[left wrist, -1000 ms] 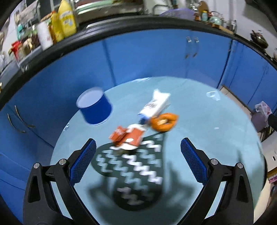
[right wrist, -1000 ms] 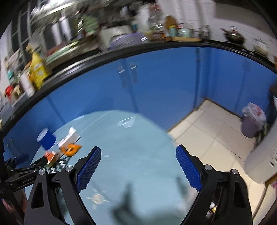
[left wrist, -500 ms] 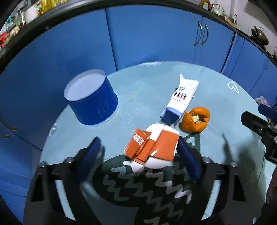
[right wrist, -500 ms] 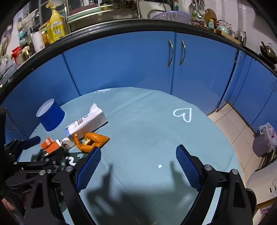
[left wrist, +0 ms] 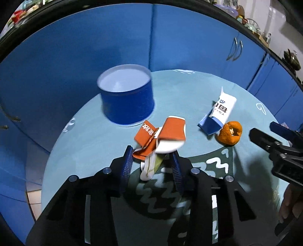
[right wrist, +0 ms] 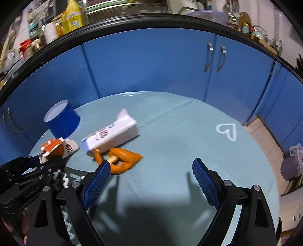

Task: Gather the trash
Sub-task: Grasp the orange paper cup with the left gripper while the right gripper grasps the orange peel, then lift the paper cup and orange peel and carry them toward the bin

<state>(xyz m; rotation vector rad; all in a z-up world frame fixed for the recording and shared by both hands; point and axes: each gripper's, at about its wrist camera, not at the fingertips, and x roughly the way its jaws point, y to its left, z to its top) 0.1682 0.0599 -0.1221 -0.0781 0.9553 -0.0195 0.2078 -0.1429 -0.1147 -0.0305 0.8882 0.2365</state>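
Note:
My left gripper (left wrist: 151,160) is closed around the near end of a crumpled orange-and-white wrapper (left wrist: 162,136); it also shows in the right wrist view (right wrist: 56,148). A blue bin (left wrist: 126,96) with a white inside stands just behind it. A white-and-blue milk carton (left wrist: 220,113) lies on its side to the right, with an orange peel (left wrist: 230,133) beside it. My right gripper (right wrist: 151,176) is open and empty, its left finger just in front of the peel (right wrist: 123,160) and carton (right wrist: 111,136).
The round table has a light teal cloth (right wrist: 180,132) with a dark zigzag-patterned patch (left wrist: 189,189) near me. Blue kitchen cabinets (right wrist: 151,62) ring the table. A counter with bottles (right wrist: 73,15) is behind. Tiled floor and a bagged bin (right wrist: 291,162) are at right.
My left gripper moved forward and closed on the wrapper. My right gripper moved closer to the peel and carton and stayed open.

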